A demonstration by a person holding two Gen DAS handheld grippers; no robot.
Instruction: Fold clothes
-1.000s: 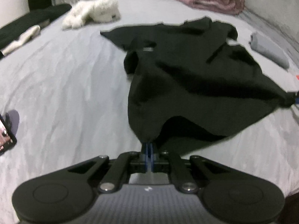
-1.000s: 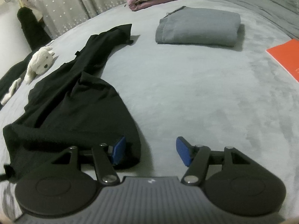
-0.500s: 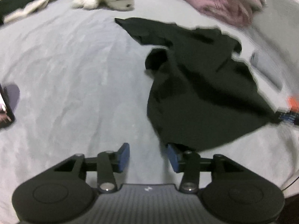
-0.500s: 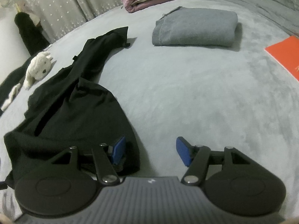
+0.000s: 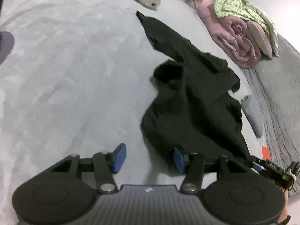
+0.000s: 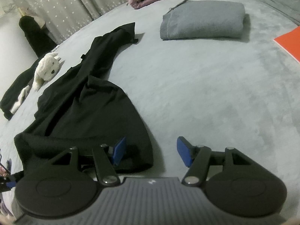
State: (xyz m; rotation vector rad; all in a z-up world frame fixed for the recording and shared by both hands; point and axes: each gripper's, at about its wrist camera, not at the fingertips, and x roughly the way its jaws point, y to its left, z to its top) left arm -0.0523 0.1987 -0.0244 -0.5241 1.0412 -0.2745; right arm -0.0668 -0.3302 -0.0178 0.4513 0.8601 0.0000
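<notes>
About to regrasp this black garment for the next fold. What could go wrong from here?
1. The crumpled black fabric garment lies bunched, so a pinch may catch several layers.
2. The open right gripper straddles only the hem edge; it could slip off.
3. The left gripper, jaws just opened, holds nothing; dragging could push cloth toward the folded grey knit sweater.

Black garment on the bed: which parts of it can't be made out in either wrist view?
- Black garment, left wrist view: near hem hidden behind the left gripper; folds lost in blur and darkness.
- Right wrist view: near edge hidden behind the right gripper.
- What kind of garment it is: cannot tell, crumpled.
</notes>
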